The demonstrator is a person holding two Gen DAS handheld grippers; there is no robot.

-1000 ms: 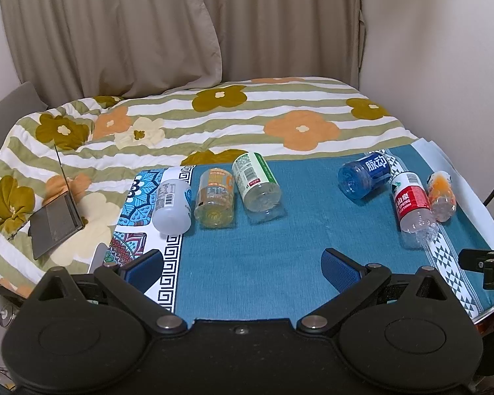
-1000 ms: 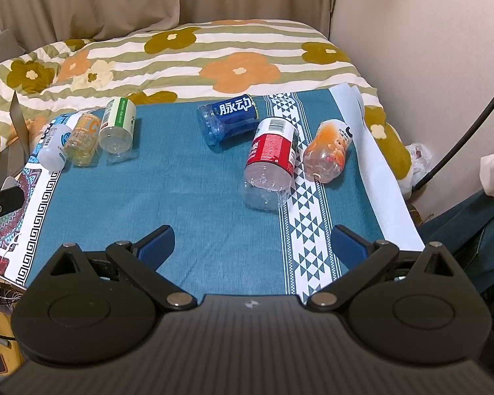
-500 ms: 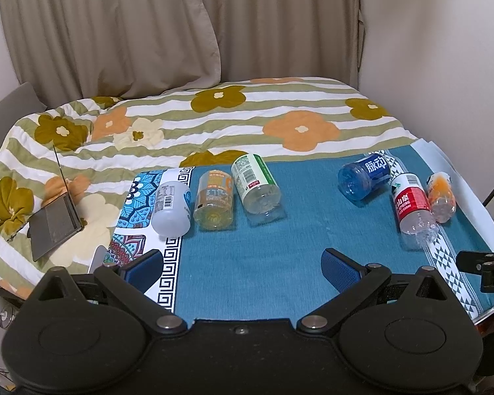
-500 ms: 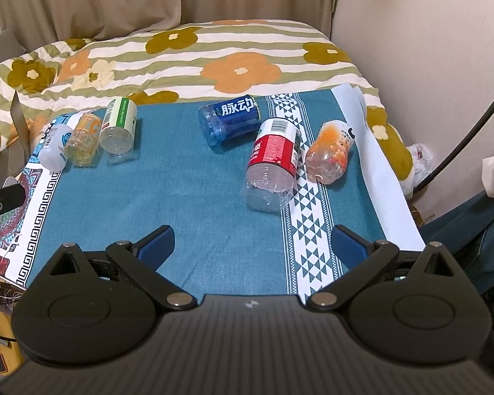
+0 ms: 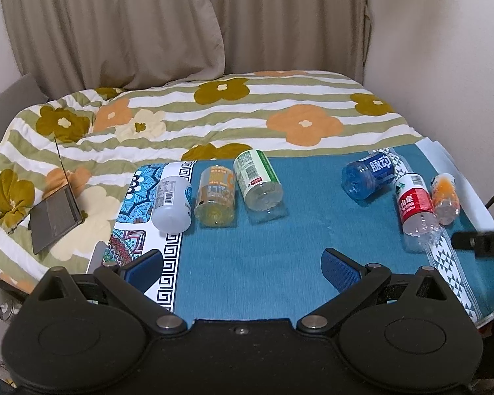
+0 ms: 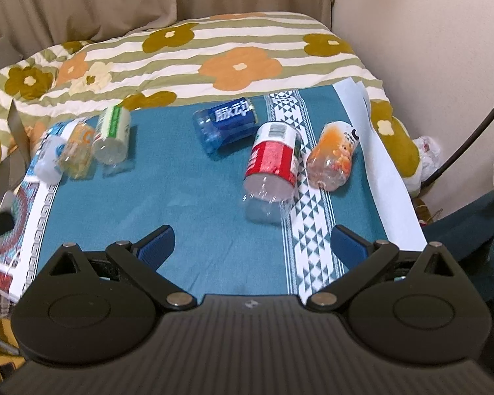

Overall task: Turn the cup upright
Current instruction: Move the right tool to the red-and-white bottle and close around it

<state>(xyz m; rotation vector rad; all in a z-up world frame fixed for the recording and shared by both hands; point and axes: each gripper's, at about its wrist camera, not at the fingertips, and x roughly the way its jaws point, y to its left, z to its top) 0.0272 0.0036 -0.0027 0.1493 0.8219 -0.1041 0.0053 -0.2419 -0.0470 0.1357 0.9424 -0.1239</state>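
Observation:
Several cut-bottle cups lie on their sides on a blue cloth (image 5: 247, 247). On the left lie a white cup (image 5: 172, 204), a yellow-orange cup (image 5: 215, 200) and a green-white cup (image 5: 257, 181). On the right lie a blue cup (image 6: 227, 125), a red-label cup (image 6: 273, 164) and an orange cup (image 6: 333, 155). My left gripper (image 5: 242, 265) is open and empty, short of the left group. My right gripper (image 6: 252, 242) is open and empty, just in front of the red-label cup.
The cloth lies on a bed with a flowered striped quilt (image 5: 214, 112). A laptop (image 5: 56, 217) sits on the quilt at the left. A wall (image 6: 428, 49) and a black cable (image 6: 471, 138) stand at the right. Curtains hang behind.
My right gripper has moved forward toward the red-label cup, which looms larger now. The left gripper has shifted only slightly. Both stay open.

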